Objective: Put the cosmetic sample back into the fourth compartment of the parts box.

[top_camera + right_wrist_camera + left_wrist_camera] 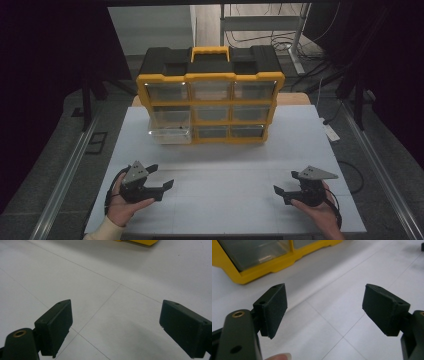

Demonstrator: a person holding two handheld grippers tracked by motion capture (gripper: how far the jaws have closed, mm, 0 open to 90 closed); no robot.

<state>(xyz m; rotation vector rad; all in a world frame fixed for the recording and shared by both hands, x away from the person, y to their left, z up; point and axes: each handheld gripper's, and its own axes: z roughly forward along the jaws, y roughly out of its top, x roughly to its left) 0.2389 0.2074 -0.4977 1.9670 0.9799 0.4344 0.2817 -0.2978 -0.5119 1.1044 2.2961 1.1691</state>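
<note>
Fingers (273, 308) of both grippers stand apart, empty, near the tabletop's (225, 170) front corners. Far edge: organizer (210, 100), bottom-left drawer (170, 134) protruding; a careless reach could knock it out.

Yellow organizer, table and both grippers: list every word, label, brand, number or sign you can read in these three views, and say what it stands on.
None can be read.
Yellow and black drawer organizer: no legible brand or label; its clear drawers bear no tags.
White table: only thin seam lines, no print.
Left gripper and right gripper: jaws open, plain black pads, grey plates unmarked.
</note>
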